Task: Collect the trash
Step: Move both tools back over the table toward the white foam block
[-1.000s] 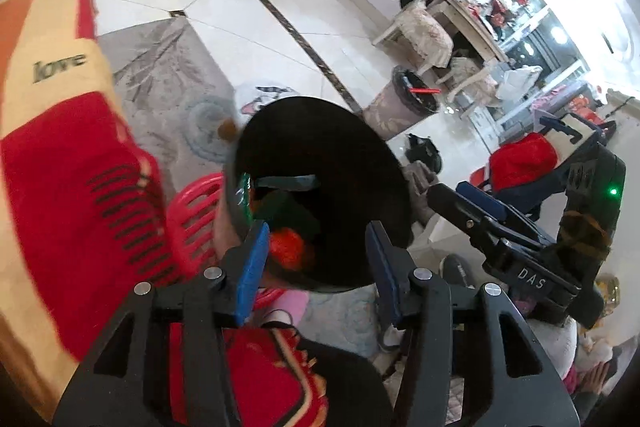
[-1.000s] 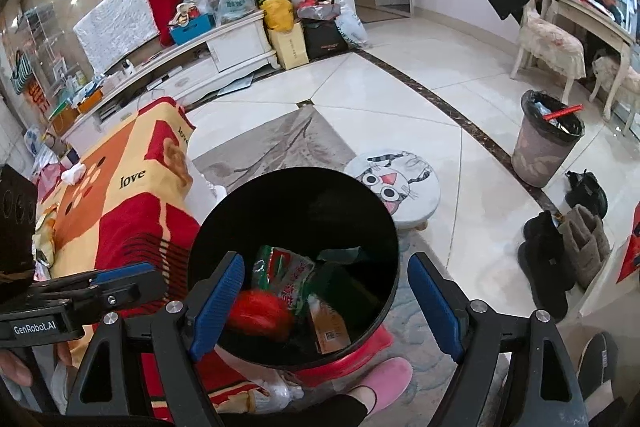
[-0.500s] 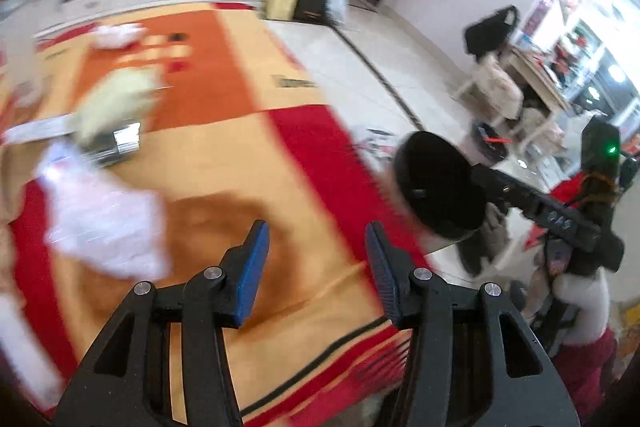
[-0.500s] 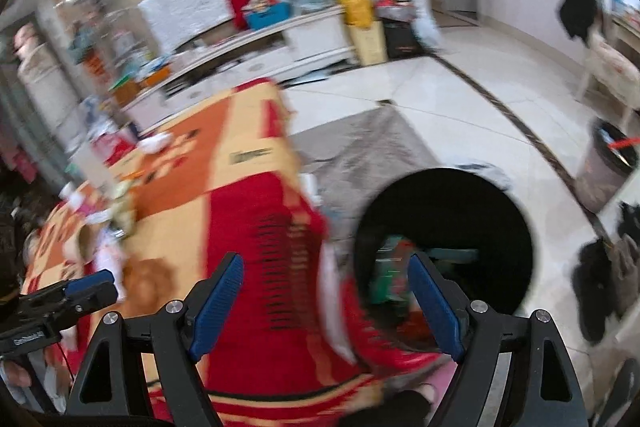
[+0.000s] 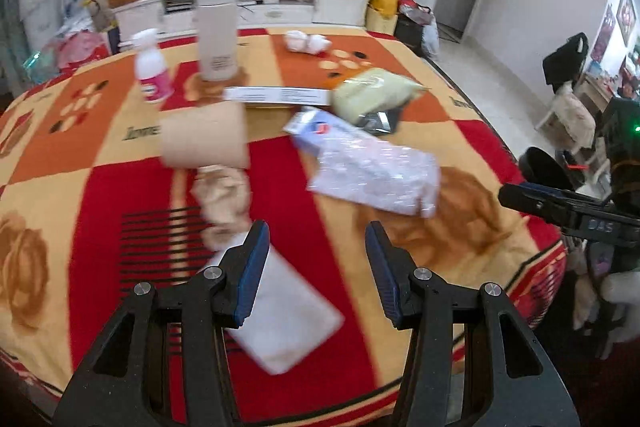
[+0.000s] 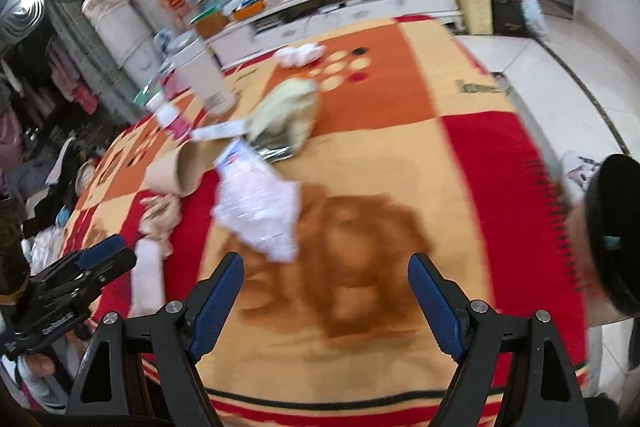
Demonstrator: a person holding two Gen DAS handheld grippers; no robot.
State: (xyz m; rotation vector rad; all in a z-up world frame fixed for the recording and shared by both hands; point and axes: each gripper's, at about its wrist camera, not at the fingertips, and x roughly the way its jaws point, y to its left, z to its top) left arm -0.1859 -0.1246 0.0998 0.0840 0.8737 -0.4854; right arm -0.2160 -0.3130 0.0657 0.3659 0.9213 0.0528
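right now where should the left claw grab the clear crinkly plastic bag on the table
Best guess: pinch the clear crinkly plastic bag at its raised near-right corner, coming from above and the table's near edge. It lies flat and limp on the red and orange blanket, so only a lifted edge gives the open left claw purchase.

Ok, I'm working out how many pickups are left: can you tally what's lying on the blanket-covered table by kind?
Crumpled tissues or paper: 3
Plastic bags or wrappers: 2
Paper cup on its side: 1
Flat white box: 1
Bottles standing: 2
Total: 9
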